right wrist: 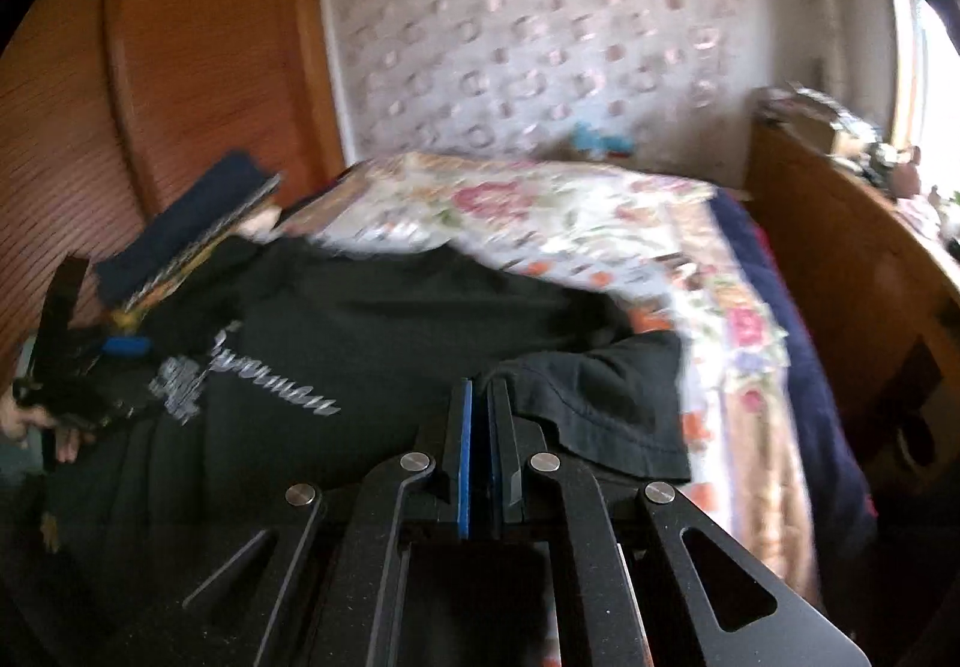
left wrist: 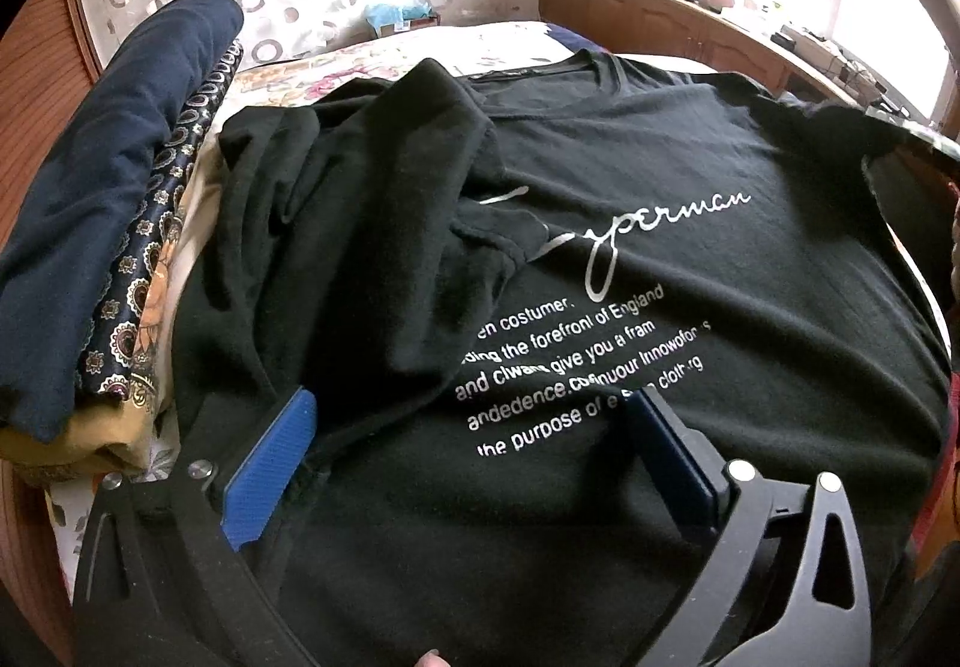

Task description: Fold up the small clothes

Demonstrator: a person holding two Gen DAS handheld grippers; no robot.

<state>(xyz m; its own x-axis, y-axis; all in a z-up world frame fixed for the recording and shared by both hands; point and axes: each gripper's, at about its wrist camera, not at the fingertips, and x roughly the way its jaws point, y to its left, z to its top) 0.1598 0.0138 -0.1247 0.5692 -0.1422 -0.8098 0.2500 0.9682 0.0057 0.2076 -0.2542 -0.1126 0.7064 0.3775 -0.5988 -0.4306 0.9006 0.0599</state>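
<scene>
**Black printed tee spread on the bed**

The black T-shirt (left wrist: 690,271) fills mid-frame, its silver script ending "perman" above lines like "the forefront of England". The left gripper (left wrist: 474,463) sits low, jaws spread over the cloth; the right gripper (right wrist: 480,427) at bottom centre pinches the shirt's sleeve (right wrist: 606,397).

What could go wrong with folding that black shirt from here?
The right gripper pinches only the sleeve edge of the black T-shirt, so the cloth might slip free mid-fold. The left gripper is open over the shirt, so nothing pins it and it might drag across the floral bedspread. The left sleeve already lies bunched, which may fold in creases.
</scene>
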